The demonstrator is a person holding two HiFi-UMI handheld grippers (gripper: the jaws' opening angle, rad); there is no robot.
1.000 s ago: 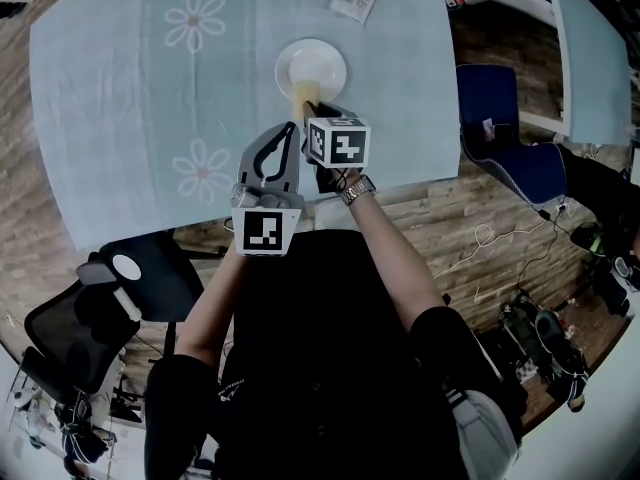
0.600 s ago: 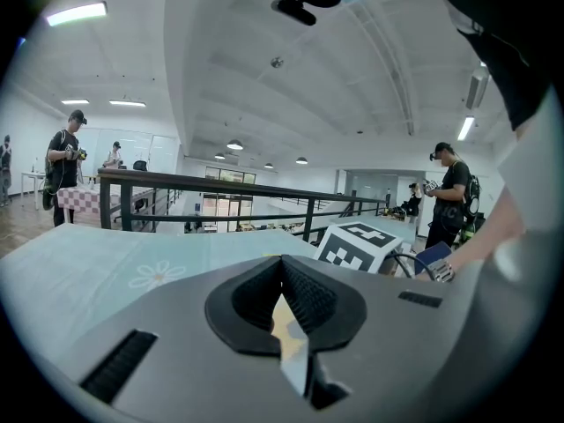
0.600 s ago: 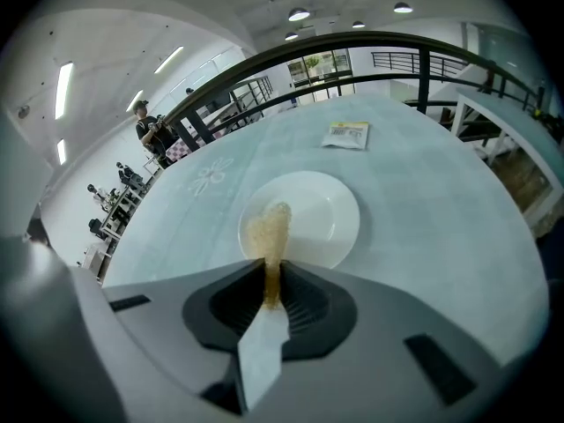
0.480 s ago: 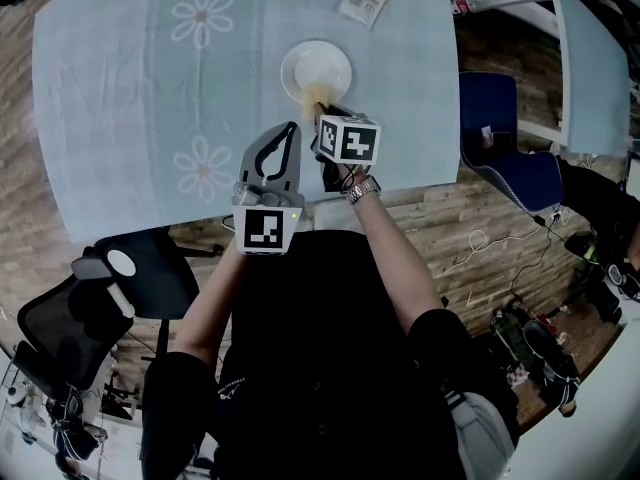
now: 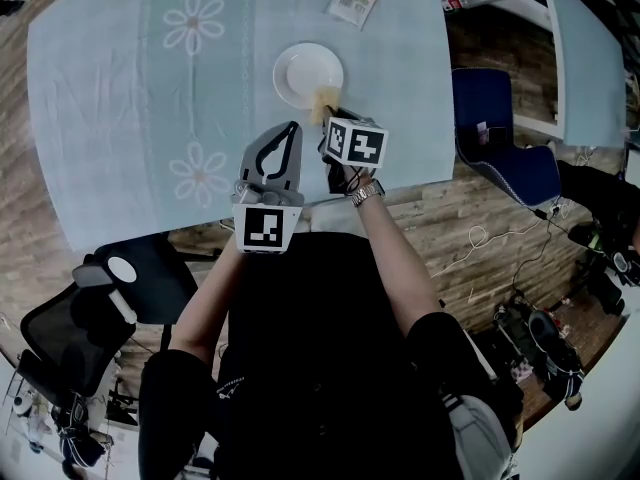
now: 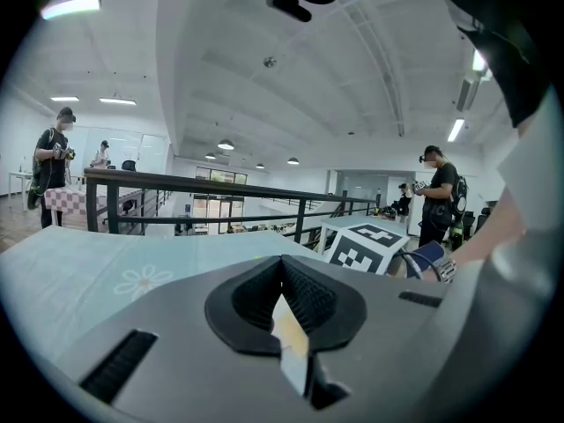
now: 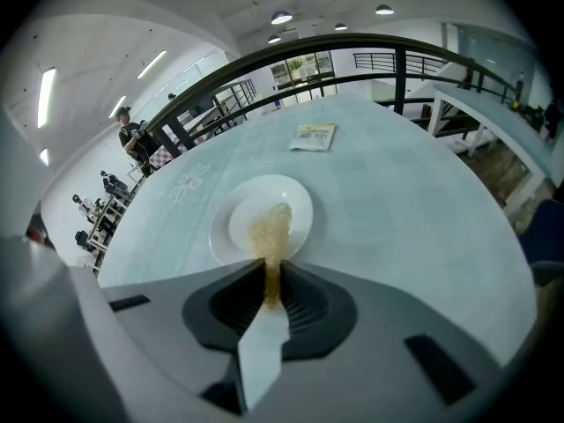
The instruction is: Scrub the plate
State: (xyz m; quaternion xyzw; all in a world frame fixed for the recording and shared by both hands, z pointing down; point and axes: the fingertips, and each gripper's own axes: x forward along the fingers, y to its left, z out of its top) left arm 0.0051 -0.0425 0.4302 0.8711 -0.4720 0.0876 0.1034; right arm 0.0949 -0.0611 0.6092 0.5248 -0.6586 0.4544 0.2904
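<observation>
Progress: judged mid-scrub, with the scrubbing pad [image 7: 270,236] over the near side of the plate [image 7: 300,203] and the far side bare; no telling how clean it is
Left to do: probably the rest of the plate's face
Plate position: flat on the pale blue tablecloth [image 5: 120,108], just ahead of the right gripper [image 7: 269,282]
Right gripper: clamped tight on the yellowish scrubbing pad, free end seemingly touching the plate
Left gripper [image 6: 284,267]: jaws pressed together on nothing, held near the table edge, apart from the plate
</observation>
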